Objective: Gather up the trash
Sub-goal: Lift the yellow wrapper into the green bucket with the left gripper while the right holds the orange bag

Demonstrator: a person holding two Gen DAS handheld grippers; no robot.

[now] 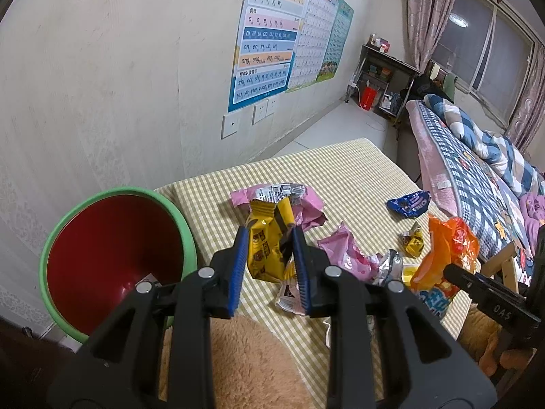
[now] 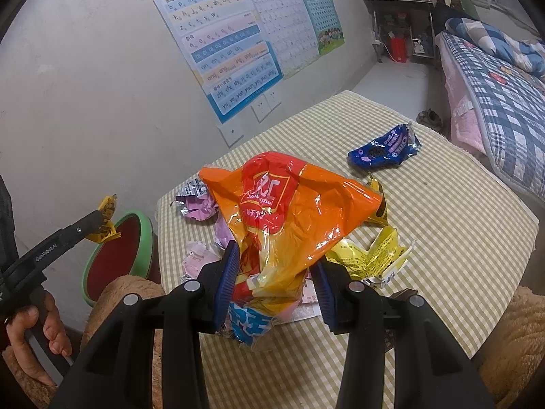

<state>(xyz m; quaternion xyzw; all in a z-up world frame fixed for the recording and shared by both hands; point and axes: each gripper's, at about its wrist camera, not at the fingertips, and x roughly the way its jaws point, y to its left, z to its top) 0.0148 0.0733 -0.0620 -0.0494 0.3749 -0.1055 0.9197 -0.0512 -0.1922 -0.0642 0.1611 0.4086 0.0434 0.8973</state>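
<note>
Left tongs [image 1: 269, 262] grip yellow wrapper [image 1: 265, 242], right tongs [image 2: 274, 284] grip orange bag [image 2: 289, 211]; rec. release w/ wrapper fully over bin [image 1: 112, 238].

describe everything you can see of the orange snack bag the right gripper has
The orange snack bag is a large crinkled, glossy plastic packet, orange and yellow with a red label panel near its top and a blue band with white print at its bottom. It looks empty and creased. It stands roughly upright, lower part pinched between the blue pads of the right gripper, above the checked tablecloth and the pink and yellow wrappers behind it. In the left wrist view it shows at the right.
</note>
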